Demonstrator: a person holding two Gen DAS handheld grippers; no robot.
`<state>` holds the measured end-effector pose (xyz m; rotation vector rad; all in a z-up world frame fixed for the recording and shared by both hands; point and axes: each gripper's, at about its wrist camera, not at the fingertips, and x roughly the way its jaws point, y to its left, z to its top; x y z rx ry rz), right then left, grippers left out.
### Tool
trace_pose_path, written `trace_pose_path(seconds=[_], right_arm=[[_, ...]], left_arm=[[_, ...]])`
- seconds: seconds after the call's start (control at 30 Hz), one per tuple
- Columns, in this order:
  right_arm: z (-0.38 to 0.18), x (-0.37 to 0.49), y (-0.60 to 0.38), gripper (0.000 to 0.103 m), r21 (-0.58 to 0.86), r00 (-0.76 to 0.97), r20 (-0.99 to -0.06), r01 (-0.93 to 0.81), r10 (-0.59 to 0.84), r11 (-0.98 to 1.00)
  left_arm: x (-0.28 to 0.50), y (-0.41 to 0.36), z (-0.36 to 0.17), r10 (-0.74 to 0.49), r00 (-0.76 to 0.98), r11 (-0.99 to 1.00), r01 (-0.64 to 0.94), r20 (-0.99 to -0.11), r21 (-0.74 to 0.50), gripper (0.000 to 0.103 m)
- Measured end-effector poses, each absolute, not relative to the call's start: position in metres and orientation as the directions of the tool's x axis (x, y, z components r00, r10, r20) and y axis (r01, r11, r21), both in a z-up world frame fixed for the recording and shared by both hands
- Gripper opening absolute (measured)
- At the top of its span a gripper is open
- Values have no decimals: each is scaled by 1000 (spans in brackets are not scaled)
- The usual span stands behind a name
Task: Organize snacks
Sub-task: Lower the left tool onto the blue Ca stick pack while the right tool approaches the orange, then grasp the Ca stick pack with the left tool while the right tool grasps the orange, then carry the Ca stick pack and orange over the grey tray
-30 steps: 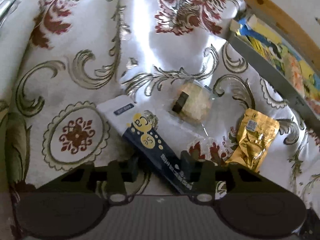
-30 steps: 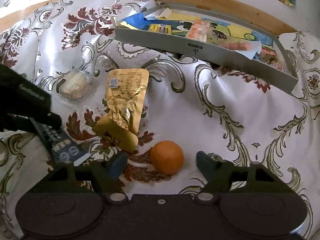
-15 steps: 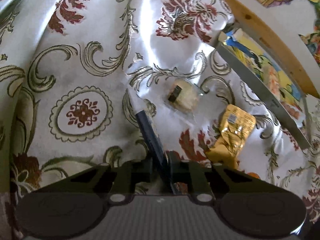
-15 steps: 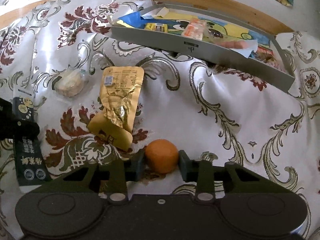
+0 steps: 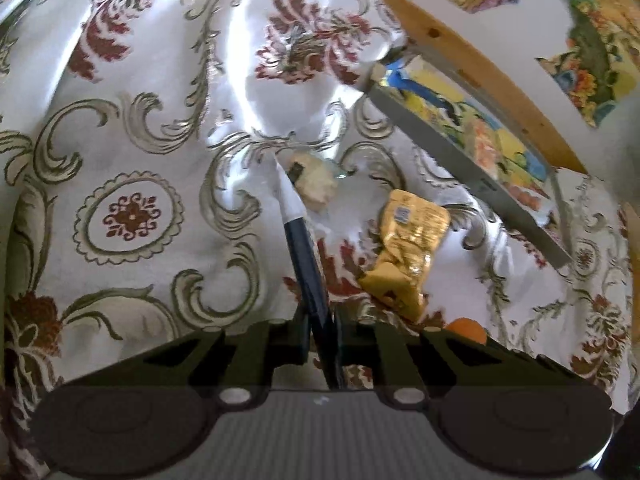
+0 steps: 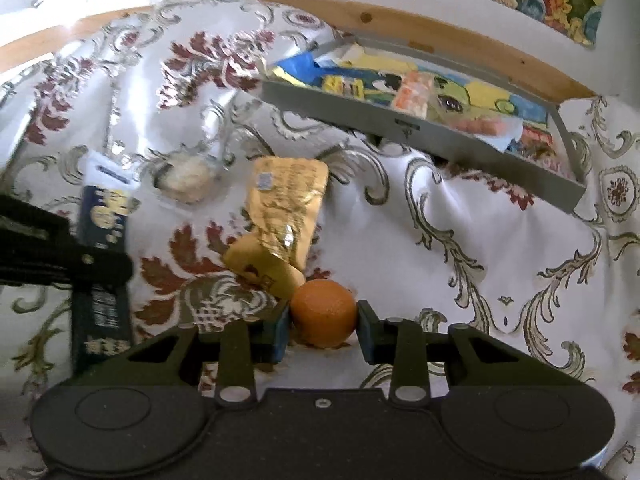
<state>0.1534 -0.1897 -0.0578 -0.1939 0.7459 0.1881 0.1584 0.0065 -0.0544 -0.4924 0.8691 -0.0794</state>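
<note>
Snacks are spread over a floral cloth [image 6: 460,216] covering the tabletop, and two are already held. At the far left, a long dark blue packet [image 5: 308,264] with a white end is clamped edge-on in the left claw [image 5: 322,340]; its long axis is pointed straight ahead, away from the claw. Just past its tip, a pale round pastry in clear wrap [image 5: 314,182] is seen lying on the cloth. To the right of that, a crumpled gold pouch [image 6: 284,208] is laid with its long axis running toward the tray. At its near corner, an orange [image 6: 323,312] is gripped between the two fingers of the right claw [image 6: 323,322], which is closed against both its sides. Farthest right and toward the back, a grey tray [image 6: 404,130] holding other snacks is set slantwise by the wooden edge. The tray is judged to lie ahead and to the right of both claws, nearer the right one, so the orange probably has the shorter path.
</note>
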Motion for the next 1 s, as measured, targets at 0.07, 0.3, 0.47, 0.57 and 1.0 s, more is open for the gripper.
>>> trace_pose_path(seconds=[0.07, 0.3, 0.47, 0.57, 1.0], right_arm=[[-52, 149, -189, 36, -102, 730, -674, -239, 110, 966], [-36, 139, -194, 36, -76, 760, -640, -212, 116, 974], [-26, 134, -198, 36, -60, 780, -614, -203, 124, 977], [-21, 131, -200, 36, -53, 794, -594, -199, 129, 979], [3, 137, -217, 36, -10, 860, -492, -158, 133, 987]], left_arm=[[156, 5, -53, -270, 656, 886, -117, -705, -448, 11], [151, 1, -48, -299, 679, 882, -71, -671, -466, 9], [152, 2, -47, -350, 673, 854, -57, -652, -517, 9], [155, 1, -46, -361, 672, 847, -54, -647, -529, 9], [197, -17, -6, -379, 718, 844, 11, -584, -536, 9]])
